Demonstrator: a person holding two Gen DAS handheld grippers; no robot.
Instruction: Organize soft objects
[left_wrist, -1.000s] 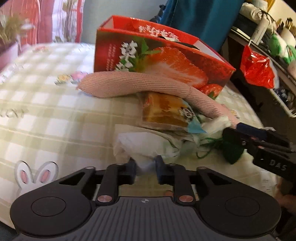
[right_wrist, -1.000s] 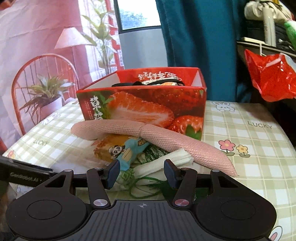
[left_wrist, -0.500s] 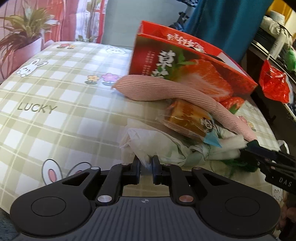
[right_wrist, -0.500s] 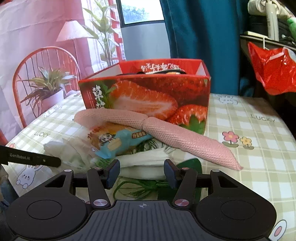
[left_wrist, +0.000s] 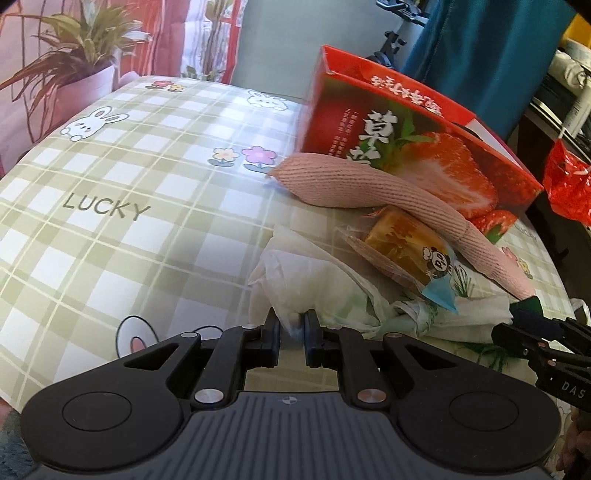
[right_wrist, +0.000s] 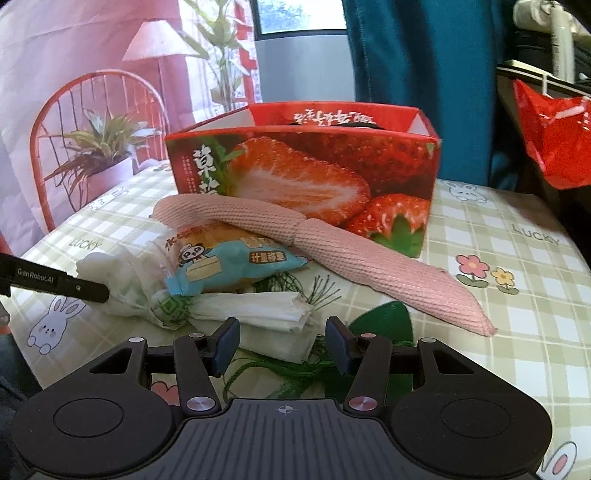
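A crumpled white plastic bag (left_wrist: 314, 280) (right_wrist: 122, 280) lies on the checked tablecloth. My left gripper (left_wrist: 292, 326) is shut on its near edge. On the pile lie a wrapped panda cake (left_wrist: 406, 251) (right_wrist: 229, 262), a long pink knitted tube (left_wrist: 388, 199) (right_wrist: 332, 243), folded white tissue (right_wrist: 258, 306) and a dark green cloth with strings (right_wrist: 384, 321). My right gripper (right_wrist: 282, 345) is open, its fingers either side of the tissue's near end and the green strings. It shows at the right of the left wrist view (left_wrist: 532, 332).
A red strawberry box (left_wrist: 417, 147) (right_wrist: 306, 177), open at the top, stands behind the pile. A red plastic bag (right_wrist: 554, 136) hangs at right beside dark shelving. A potted plant (left_wrist: 81, 74) and a red chair (right_wrist: 96, 140) stand beyond the table's left edge.
My left gripper closed on the white bag's edge and swung so the view turned leftward. The bag and cake shifted left a little. My right gripper stayed open and drew slightly closer.
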